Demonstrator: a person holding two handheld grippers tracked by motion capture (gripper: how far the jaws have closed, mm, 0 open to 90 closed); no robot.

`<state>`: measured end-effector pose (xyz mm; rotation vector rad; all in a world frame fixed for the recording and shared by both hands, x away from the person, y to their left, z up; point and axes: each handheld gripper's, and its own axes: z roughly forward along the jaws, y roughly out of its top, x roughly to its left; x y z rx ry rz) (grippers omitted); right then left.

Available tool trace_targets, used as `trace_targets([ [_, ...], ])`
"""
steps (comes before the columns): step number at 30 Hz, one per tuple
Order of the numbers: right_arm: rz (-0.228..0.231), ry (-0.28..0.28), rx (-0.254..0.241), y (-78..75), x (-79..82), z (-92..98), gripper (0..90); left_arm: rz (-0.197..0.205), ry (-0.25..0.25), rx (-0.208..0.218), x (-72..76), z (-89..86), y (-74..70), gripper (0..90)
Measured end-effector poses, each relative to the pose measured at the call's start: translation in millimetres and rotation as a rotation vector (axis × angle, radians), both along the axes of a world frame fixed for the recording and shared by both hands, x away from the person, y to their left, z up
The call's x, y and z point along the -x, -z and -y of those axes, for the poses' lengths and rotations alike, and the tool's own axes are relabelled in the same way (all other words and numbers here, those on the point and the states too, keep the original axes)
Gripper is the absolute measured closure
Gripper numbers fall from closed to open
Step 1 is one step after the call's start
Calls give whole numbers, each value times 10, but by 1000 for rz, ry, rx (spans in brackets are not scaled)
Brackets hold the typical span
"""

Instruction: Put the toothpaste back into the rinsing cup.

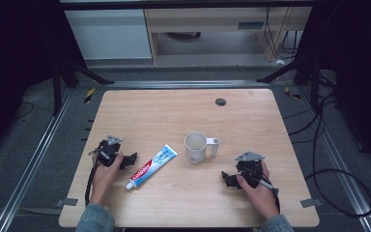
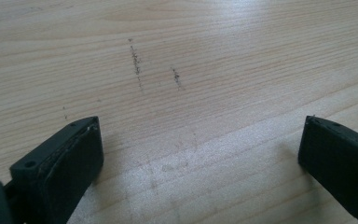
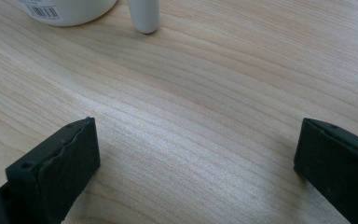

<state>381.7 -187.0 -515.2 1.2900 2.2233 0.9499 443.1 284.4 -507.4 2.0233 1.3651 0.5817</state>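
Observation:
A white mug stands upright at the table's middle, its handle pointing right. A red, white and blue toothpaste tube lies flat to its left, cap toward the front. My left gripper rests on the table just left of the tube, open with bare wood between its jaws. My right gripper rests at the front right, below and right of the mug, open and holding nothing. The mug's base and handle show at the top of the right gripper view.
The light wooden table has a round cable hole near its back edge. Dark scuff marks streak the wood ahead of the left gripper. Black frame legs and cables surround the table on the floor.

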Motion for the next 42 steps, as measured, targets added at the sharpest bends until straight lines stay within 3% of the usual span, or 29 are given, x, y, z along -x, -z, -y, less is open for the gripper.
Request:
trace_targets([
  [2,0,0,0,0,0,0,4,10,1,6,15,1,-30,53],
  [3,0,0,0,0,0,0,4,53,-3,22,60,-4,-129,41],
  [4,0,0,0,0,0,0,4,53,-3,22,60,-4,-129,32],
  [6,0,0,0,0,0,0,4,92,-6,20,146,-35,-305,37],
  [8,0,0,0,0,0,0,4,98,-4,18,187,-50,-357,37],
  [9,0,0,0,0,0,0,4,105,4,12,277,-78,-437,38],
  [16,0,0,0,0,0,0,4,96,-2,26,448,-99,-634,45],
  [20,0,0,0,0,0,0,4,76,17,10,530,-34,-743,45],
  [23,0,0,0,0,1,0,4,33,29,9,595,12,-804,45],
  [27,0,-1,1,-1,0,1,4,47,38,19,630,61,-938,58],
  [30,6,-4,6,3,-2,4,4,71,55,-2,661,118,-1092,73],
  [34,5,-5,6,3,-3,4,4,56,82,-13,667,180,-1129,72],
  [37,0,1,-1,0,1,-1,4,21,98,-2,670,254,-1166,71],
  [42,0,0,0,0,1,0,4,22,137,-12,707,405,-1300,60],
])
